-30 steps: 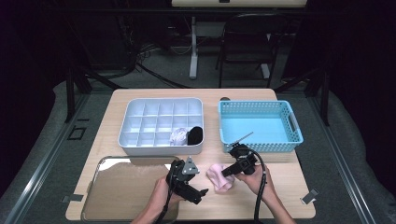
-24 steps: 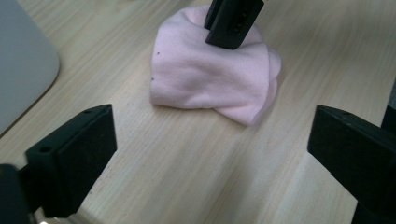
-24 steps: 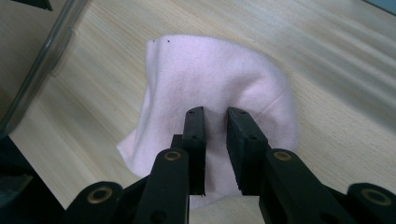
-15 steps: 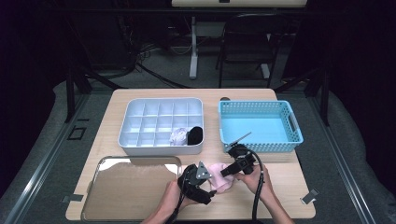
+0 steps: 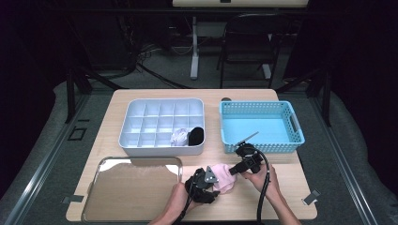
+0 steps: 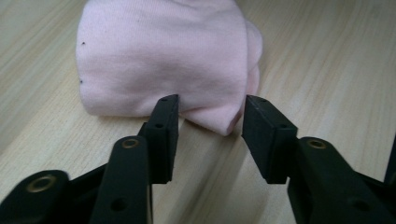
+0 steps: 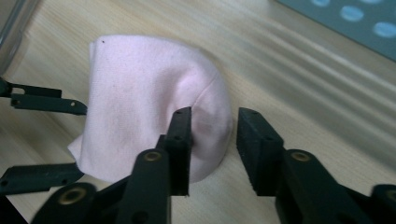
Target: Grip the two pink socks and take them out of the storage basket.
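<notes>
**Pink cloth worked between two grippers**

The folded pink cloth lies low and centre in the high view, on the table. The left gripper has just been closing, its jaws part open around the cloth's corner, apparently not yet pinching. The right gripper stands narrowly open beside the cloth's rounded edge; contact cannot be judged. If only one layer is caught, the fold could be pulled open. The cloth's underside is hidden.

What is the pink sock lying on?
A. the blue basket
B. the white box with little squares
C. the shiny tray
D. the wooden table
D: the pink sock lies folded on the bare wooden table, between the left gripper and the right gripper, in front of the blue basket and beside the shiny tray.
</notes>
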